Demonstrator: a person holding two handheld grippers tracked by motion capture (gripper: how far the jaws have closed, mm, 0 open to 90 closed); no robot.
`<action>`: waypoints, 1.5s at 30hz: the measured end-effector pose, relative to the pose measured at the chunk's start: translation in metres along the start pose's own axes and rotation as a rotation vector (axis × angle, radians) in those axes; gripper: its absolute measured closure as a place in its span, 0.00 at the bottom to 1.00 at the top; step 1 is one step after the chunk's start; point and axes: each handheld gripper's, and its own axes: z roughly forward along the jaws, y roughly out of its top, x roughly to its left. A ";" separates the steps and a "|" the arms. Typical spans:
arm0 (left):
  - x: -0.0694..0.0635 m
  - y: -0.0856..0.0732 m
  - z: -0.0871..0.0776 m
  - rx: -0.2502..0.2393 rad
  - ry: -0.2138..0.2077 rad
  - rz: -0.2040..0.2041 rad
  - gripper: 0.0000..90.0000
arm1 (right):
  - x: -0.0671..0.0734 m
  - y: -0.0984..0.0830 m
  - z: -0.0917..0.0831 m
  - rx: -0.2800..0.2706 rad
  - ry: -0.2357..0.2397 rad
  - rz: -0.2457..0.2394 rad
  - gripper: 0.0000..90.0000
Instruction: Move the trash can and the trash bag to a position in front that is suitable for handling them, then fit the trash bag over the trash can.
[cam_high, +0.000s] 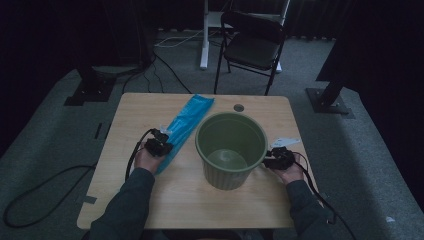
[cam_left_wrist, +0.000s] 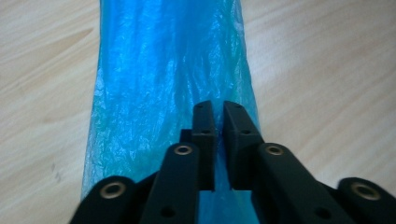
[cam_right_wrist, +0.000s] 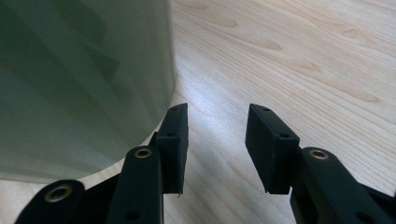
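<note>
Left gripper view has the left gripper (cam_left_wrist: 218, 140) nearly clenched, its jaws pinching a fold of the blue plastic bag (cam_left_wrist: 163, 79) at the bag's near end, probably so the thin film can be lifted off the table (cam_left_wrist: 327, 70) and shaken open. High view places that gripper just left of the green bin (cam_high: 231, 150), with the bag lying flat and stretched away from it along the bin's left side. Right gripper view shows the right gripper (cam_right_wrist: 217, 140) released, jaws apart over bare wood with nothing between them, just beside the bin's wall, likely waiting to steady the bin or take the bag's other edge. The bag is translucent, crinkled, folded into a long narrow strip. The bin is ribbed, upright and empty.
</note>
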 end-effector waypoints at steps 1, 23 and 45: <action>-0.001 -0.003 -0.003 0.001 0.000 0.008 0.96 | 0.001 0.001 -0.002 -0.004 0.003 -0.003 0.65; -0.014 -0.049 -0.061 -0.113 -0.088 0.046 0.67 | 0.020 0.015 0.002 -0.022 0.089 -0.085 0.66; 0.006 -0.018 -0.053 -0.199 -0.113 -0.015 0.58 | 0.009 0.009 0.011 0.035 0.019 -0.060 0.54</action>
